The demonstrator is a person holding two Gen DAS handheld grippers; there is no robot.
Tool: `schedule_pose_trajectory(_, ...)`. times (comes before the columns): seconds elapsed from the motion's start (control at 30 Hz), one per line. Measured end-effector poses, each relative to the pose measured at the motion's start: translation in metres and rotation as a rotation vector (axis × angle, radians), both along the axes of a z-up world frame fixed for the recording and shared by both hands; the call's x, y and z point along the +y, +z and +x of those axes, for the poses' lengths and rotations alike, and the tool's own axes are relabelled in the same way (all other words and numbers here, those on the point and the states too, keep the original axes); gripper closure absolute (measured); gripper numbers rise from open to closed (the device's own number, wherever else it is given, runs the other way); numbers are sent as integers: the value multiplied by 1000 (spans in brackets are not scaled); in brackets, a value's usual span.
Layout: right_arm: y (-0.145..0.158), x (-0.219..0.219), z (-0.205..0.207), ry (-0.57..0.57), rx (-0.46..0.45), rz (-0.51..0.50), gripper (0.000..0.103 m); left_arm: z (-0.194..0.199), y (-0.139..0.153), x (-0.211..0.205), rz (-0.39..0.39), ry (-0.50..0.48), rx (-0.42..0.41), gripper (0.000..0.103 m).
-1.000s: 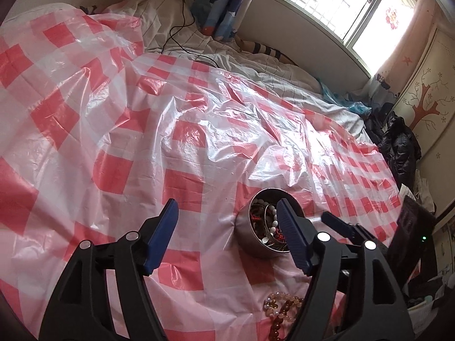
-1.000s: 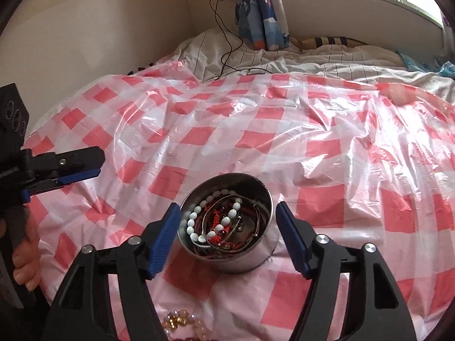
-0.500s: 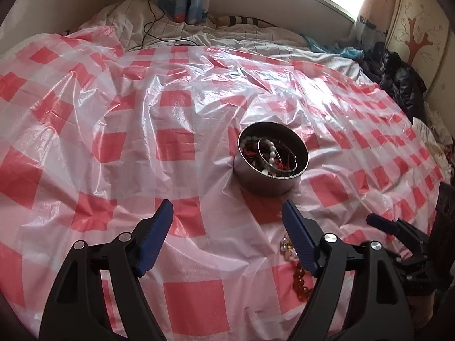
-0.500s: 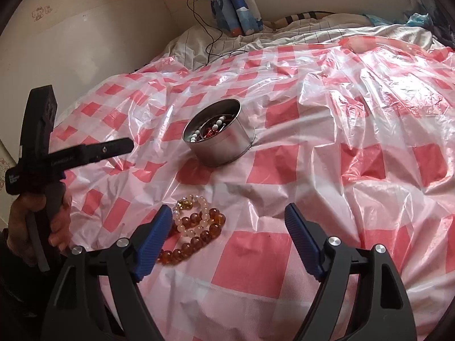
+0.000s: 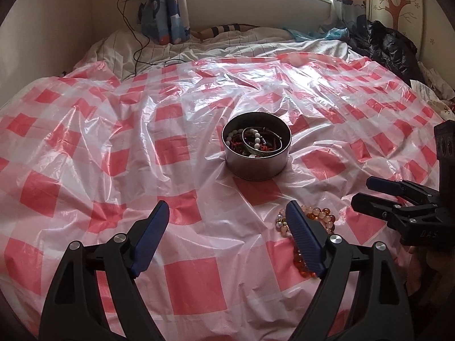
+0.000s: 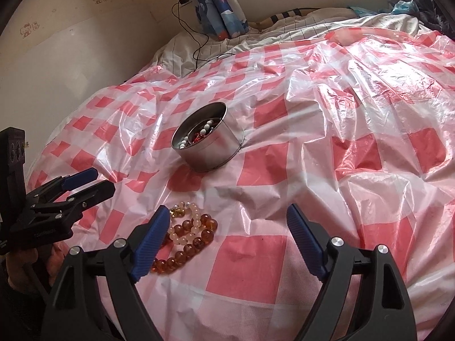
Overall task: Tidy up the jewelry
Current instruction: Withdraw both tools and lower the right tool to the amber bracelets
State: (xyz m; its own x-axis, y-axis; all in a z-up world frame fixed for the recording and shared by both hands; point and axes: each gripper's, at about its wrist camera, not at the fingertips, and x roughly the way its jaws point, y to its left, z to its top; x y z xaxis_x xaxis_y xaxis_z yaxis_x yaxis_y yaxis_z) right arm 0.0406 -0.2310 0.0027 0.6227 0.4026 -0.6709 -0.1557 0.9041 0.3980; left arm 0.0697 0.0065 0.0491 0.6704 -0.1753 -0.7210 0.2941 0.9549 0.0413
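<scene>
Red-and-white checked plastic sheet (image 5: 176,281) covers the bed, crinkled and glossy, filling most of both views. Round metal tin (image 5: 257,164) sits upright on it, centre of the left wrist frame, just above mid-height; in the right wrist view it's left of centre (image 6: 212,153). Inside the tin: white bead bracelet (image 5: 256,139), red bits and a thin silver bangle, tangled, can't sort them further.

Amber bead strand (image 6: 189,244) lies loose on the sheet w/ a paler bead strand (image 6: 184,234) across it, lower left of the right wrist frame, well apart from the tin and nearer the camera. In the left wrist view the same pile sits lower right (image 5: 321,216), partly hidden behind that gripper's own right-hand finger.

Left gripper (image 5: 227,241): blue pads spread wide, nothing between them, bottom centre of its frame over bare sheet. Seen also from the side at the left edge of the right wrist view (image 6: 88,183), fingers parted.

Right gripper (image 6: 227,241): pads likewise wide apart, holding nothing; its left-hand finger (image 6: 150,244) overlaps the bead pile in the frame, can't tell if it touches. It also shows at the right edge of the left wrist view (image 5: 378,194).

Bkgd, top of frames: striped bedding, blue printed curtain (image 5: 165,8), black cable (image 5: 139,51) trailing from a wall socket, window, dark jacket (image 5: 389,48) upper right.
</scene>
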Motion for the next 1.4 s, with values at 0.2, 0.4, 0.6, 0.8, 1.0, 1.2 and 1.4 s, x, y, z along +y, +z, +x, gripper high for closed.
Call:
schedule_pose_trajectory(0.2, -2, 1, 2, 6, 6, 5, 22, 0, -1, 0, 21, 8, -9, 21)
schedule_pose_trajectory(0.4, -4, 2, 3, 10, 12, 9, 21, -1, -1, -4, 46, -1, -22, 20)
schedule_pose_trajectory(0.6, -6, 4, 3, 14, 13, 9, 21, -4, 0, -10, 69, -9, -41, 20)
schedule_pose_trajectory(0.8, -7, 7, 2, 21, 12, 6, 21, -6, 0, -15, 92, -22, -52, 20)
schedule_pose_trajectory(1.0, -7, 9, 2, 28, 9, 2, 21, -9, 2, -18, 97, -29, -68, 20)
schedule_pose_trajectory(1.2, -7, 10, 1, 29, 7, 4, 21, -11, 4, -20, 94, -34, -77, 20)
schedule_pose_trajectory(1.4, -3, 25, 2, 99, -5, 1, 21, -12, 6, -19, 65, -47, -72, 19)
